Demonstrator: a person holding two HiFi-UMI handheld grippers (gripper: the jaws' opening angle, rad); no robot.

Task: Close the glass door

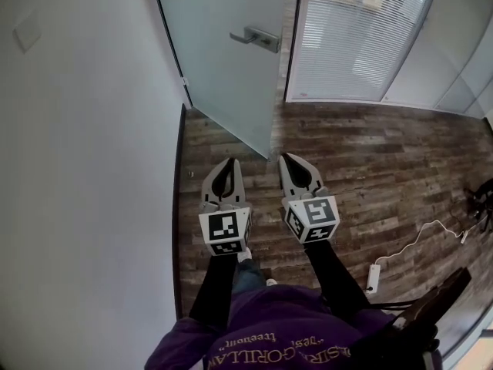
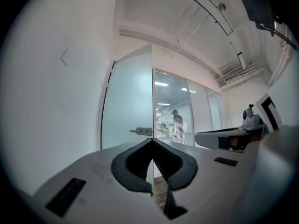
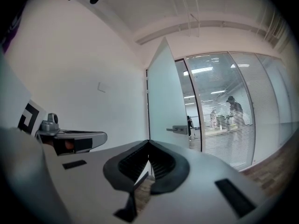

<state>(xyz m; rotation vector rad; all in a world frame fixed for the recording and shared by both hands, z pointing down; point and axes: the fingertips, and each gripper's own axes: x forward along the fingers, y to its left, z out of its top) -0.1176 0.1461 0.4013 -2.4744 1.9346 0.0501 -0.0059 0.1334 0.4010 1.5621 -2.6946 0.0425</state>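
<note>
purple-shirted person (image 1: 262,334) holds left gripper (image 1: 229,163) and right gripper (image 1: 291,160) above the wood floor (image 1: 385,160), both with jaws pinched together, empty. frosted glass door (image 1: 223,60) stands ajar at the floor's far edge.

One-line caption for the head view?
Left gripper and right gripper, jaws shut, face the open glass door across wood floor.
</note>
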